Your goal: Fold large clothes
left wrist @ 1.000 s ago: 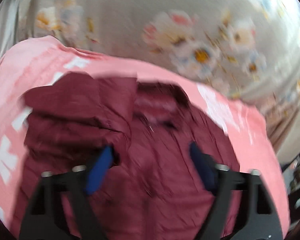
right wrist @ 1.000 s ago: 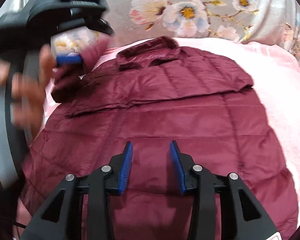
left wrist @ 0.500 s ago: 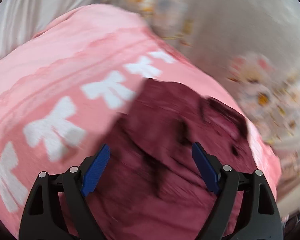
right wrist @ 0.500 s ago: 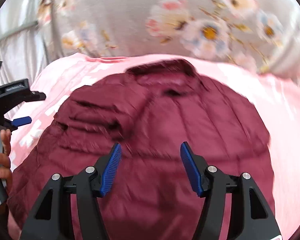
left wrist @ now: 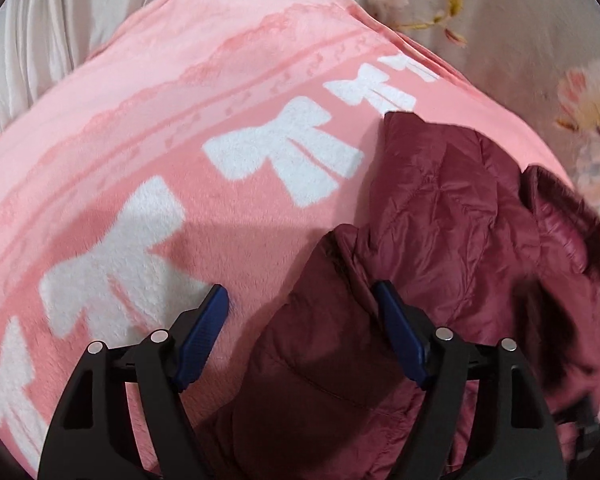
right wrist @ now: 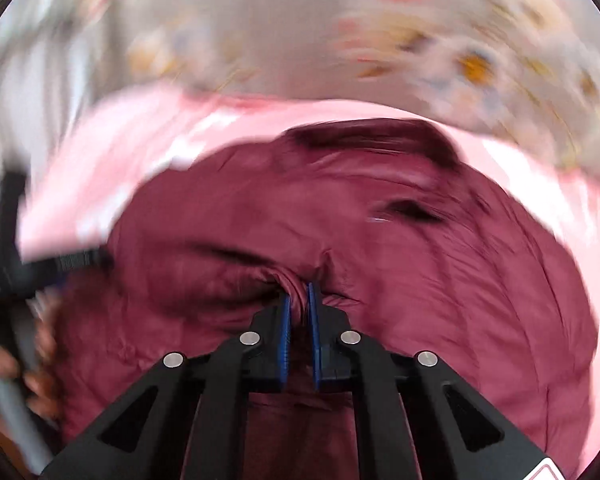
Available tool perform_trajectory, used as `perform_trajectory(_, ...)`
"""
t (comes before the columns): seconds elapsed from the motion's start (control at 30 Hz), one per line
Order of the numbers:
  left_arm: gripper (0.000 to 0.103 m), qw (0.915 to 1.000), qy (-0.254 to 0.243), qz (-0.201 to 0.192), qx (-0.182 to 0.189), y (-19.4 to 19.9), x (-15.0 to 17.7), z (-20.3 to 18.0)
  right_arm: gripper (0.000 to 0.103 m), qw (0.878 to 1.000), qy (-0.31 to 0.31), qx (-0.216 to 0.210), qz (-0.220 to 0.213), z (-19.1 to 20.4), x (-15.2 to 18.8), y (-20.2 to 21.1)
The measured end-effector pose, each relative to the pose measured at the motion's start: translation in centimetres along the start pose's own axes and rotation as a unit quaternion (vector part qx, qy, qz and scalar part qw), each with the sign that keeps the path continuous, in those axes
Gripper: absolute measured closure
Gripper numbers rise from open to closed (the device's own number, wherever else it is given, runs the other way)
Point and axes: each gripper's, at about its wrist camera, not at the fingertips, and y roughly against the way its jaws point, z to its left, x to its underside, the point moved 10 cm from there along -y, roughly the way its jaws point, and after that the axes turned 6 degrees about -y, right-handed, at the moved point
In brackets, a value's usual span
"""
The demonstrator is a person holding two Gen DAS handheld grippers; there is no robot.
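Your right tool (right wrist: 298, 300) is pinched nearly closed on a bunched fold of the jacket (right wrist: 340, 240) — cloth puckers between its blue pads (right wrist: 285, 320). Your left tool (left wrist: 302, 312) gapes wide, gripping nothing; its right pad touches the jacket's edge, its left hangs over the blanket (left wrist: 180, 128). The jacket lies on the blanket, ahead and right of that tool.

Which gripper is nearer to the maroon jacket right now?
Right. The right gripper has its jaws shut on a pinch of the maroon jacket. The left gripper is open, straddling the jacket's edge over the pink blanket.
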Motion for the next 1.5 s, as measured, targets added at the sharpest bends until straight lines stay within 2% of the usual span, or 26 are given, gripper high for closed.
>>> perform_trajectory(0.03,0.029,1.0,-0.006,-0.002,-0.006,-0.1,0.0,-0.1,0.096,1.0,-0.03,0.003,-0.004,-1.4,0.2,0.4)
perform_trajectory(0.07,0.029,0.9998,-0.014,-0.005,-0.014,-0.2,0.1,-0.2,0.096,0.997,-0.08,0.021,-0.004,-4.5,0.7,0.8)
perform_trajectory(0.13,0.029,0.9995,-0.02,-0.008,-0.022,-0.3,0.2,-0.4,0.091,0.988,-0.139,0.061,0.02,-9.0,2.3,0.5)
perform_trajectory(0.17,0.026,0.9994,-0.023,-0.008,-0.024,-0.4,0.3,-0.5,0.083,0.982,-0.175,0.058,0.035,-10.6,3.3,0.2)
perform_trajectory(0.2,0.026,0.9994,-0.024,-0.007,-0.024,-0.4,0.3,-0.5,0.083,0.975,-0.217,0.037,0.041,-11.9,4.2,0.5)
perform_trajectory(0.27,0.028,0.9995,-0.025,-0.003,-0.018,-0.2,0.3,-0.5,0.082,0.97,-0.239,0.041,0.033,-13.2,4.7,1.9)
perform_trajectory(0.3,0.028,0.9997,-0.021,0.0,-0.01,0.0,0.3,-0.5,0.075,0.971,-0.234,0.045,0.024,-13.4,4.5,2.6)
perform_trajectory(0.33,0.028,0.9999,-0.015,0.003,0.003,0.4,0.3,-0.5,0.07,0.972,-0.23,0.045,0.013,-13.5,4.4,3.4)
perform_trajectory(0.4,0.028,0.9985,0.009,0.006,0.053,1.9,0.2,-0.7,0.051,0.973,-0.225,0.055,-0.014,-14.3,3.5,5.0)
perform_trajectory(0.5,0.028,0.9923,0.035,0.012,0.118,3.4,-0.3,-2.2,0.045,0.972,-0.226,0.056,-0.027,-15.2,1.9,5.4)
perform_trajectory(0.57,0.028,0.9859,0.045,0.038,0.156,3.0,-0.1,-3.8,0.045,0.97,-0.235,0.057,-0.023,-16.0,0.9,4.4)
perform_trajectory(0.67,0.029,0.9787,0.079,0.076,0.173,1.2,1.1,-4.7,0.045,0.967,-0.247,0.064,-0.004,-16.6,0.5,2.3)
perform_trajectory(0.73,0.043,0.9781,0.097,0.073,0.169,0.6,1.0,-4.6,0.055,0.966,-0.251,0.057,0.024,-16.3,1.0,0.9)
perform_trajectory(0.77,0.065,0.9781,0.102,0.071,0.167,0.4,0.7,-4.5,0.083,0.968,-0.246,0.046,0.034,-15.9,1.1,0.3)
perform_trajectory(0.8,0.095,0.9768,0.107,0.073,0.171,0.3,0.5,-4.5,0.1,0.97,-0.237,0.034,0.041,-15.2,0.8,0.0)
perform_trajectory(0.83,0.103,0.9748,0.114,0.074,0.177,0.5,0.1,-4.5,0.101,0.973,-0.229,0.025,0.025,-14.7,0.0,0.8)
perform_trajectory(0.9,0.103,0.9747,0.113,0.044,0.188,1.8,-1.4,-4.1,0.101,0.977,-0.21,0.01,-0.034,-13.9,-2.3,3.4)
perform_trajectory(0.97,0.103,0.9789,0.088,-0.001,0.184,4.0,-2.8,-3.9,0.102,0.979,-0.191,0.007,-0.076,-13.4,-3.7,5.8)
perform_trajectory(1.0,0.103,0.9808,0.077,-0.012,0.179,4.5,-2.9,-3.9,0.102,0.98,-0.184,0.015,-0.073,-13.5,-3.4,5.8)
perform_trajectory(1.03,0.103,0.9845,0.058,-0.012,0.165,4.5,-2.4,-4.0,0.102,0.983,-0.173,0.036,-0.052,-13.8,-2.4,4.8)
perform_trajectory(1.1,0.103,0.9908,0.035,0.004,0.131,2.8,-1.0,-4.0,0.102,0.982,-0.175,0.065,0.006,-14.7,0.4,2.0)
perform_trajectory(1.17,0.103,0.9929,0.03,0.032,0.11,0.6,0.7,-3.8,0.102,0.978,-0.193,0.063,0.052,-15.2,3.1,-0.2)
perform_trajectory(1.23,0.103,0.9931,0.028,0.026,0.111,0.0,1.2,-3.4,0.102,0.979,-0.184,0.065,0.059,-15.0,3.3,-0.4)
perform_trajectory(1.33,0.103,0.9958,0.01,0.015,0.089,0.1,1.1,-3.6,0.101,0.981,-0.171,0.067,0.062,-14.8,3.0,-0.4)
perform_trajectory(1.43,0.1,0.9975,0.0,0.009,0.07,1.3,1.0,-3.2,0.094,0.98,-0.184,0.064,0.036,-15.0,2.7,2.0)
perform_trajectory(1.5,0.092,0.9979,-0.008,-0.014,0.063,3.5,0.8,-2.5,0.088,0.98,-0.183,0.076,0.006,-15.3,2.4,4.6)
